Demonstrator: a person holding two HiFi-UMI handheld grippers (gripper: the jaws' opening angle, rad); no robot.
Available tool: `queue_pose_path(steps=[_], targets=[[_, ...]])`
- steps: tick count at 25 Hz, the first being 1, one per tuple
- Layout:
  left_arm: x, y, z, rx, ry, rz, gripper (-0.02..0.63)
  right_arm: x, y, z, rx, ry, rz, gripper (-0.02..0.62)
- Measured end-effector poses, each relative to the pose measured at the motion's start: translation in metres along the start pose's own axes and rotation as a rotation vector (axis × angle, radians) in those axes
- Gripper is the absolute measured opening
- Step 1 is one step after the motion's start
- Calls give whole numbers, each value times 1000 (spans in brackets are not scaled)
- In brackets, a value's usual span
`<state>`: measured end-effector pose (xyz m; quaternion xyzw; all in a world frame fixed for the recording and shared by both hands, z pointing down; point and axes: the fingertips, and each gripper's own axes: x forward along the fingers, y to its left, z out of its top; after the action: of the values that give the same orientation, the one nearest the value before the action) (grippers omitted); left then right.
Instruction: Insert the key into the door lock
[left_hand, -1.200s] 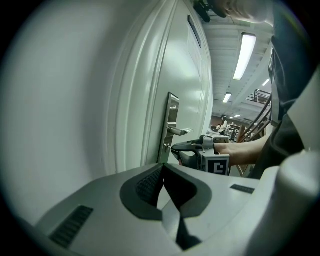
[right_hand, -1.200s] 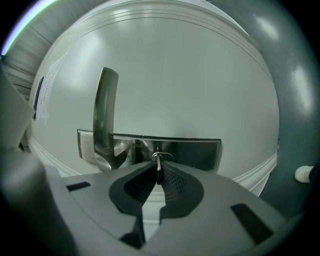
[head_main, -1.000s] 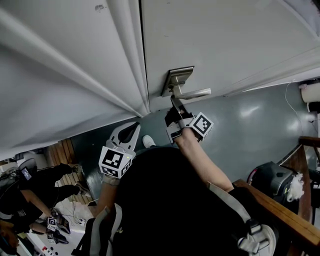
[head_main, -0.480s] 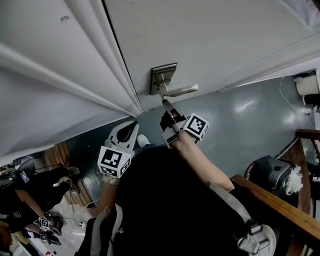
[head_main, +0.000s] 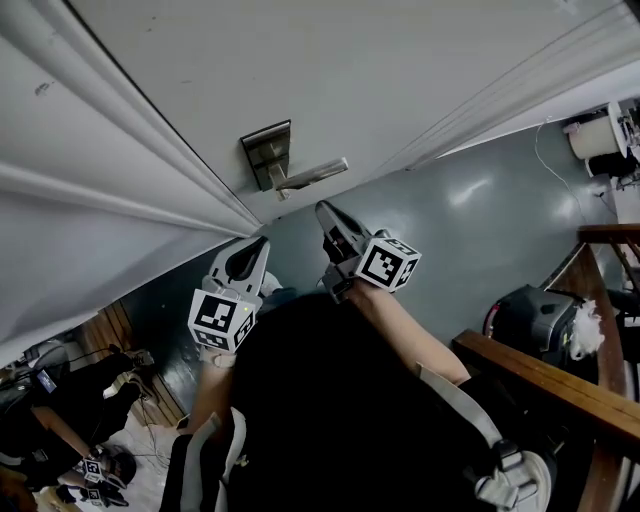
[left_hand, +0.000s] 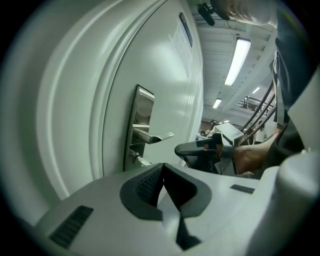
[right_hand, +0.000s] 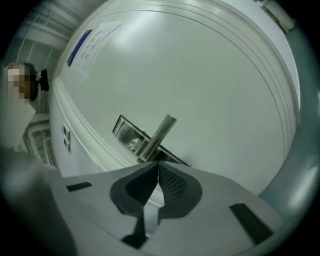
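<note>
The right claw (head_main: 322, 210), clenched on nothing, is backing away from the door lock (head_main: 266, 150), leaving the key (left_hand: 142, 160) seated beneath the lever handle (head_main: 314, 173); insertion appears done. The left claw (head_main: 262, 243) is hanging clenched and empty nearby.

A glossy grey-green floor (head_main: 480, 230) spreads out, with a white roll (head_main: 590, 135) at its far right edge. A black bag (head_main: 530, 315) topped with white fluff (head_main: 583, 330) lies just beside a wooden rail (head_main: 560, 385). A person in dark clothes (head_main: 70, 400) is low at the lower left, and a strip light (left_hand: 237, 60) runs along the ceiling.
</note>
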<state>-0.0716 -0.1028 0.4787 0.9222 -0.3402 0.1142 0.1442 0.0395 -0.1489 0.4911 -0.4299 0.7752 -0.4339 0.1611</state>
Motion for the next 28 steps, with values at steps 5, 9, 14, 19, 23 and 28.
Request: queue_pose_path(steps=[5, 9, 14, 19, 23, 28], targets=[[20, -15, 9, 10, -18, -39, 8, -25, 17, 18, -275, 19, -17, 15], [34, -28, 20, 26, -32, -73, 8, -47, 32, 36, -476, 24, -32, 15], [50, -44, 36, 70, -47, -113, 8, -73, 46, 60, -674, 20, -76, 15], [61, -59, 51, 103, -60, -133, 8, -97, 52, 75, -775, 25, -101, 15], [68, -70, 65, 132, -77, -146, 8, -111, 50, 85, -838, 20, -122, 15], [71, -87, 77, 181, -77, -160, 8, -130, 49, 94, -907, 28, -148, 16]])
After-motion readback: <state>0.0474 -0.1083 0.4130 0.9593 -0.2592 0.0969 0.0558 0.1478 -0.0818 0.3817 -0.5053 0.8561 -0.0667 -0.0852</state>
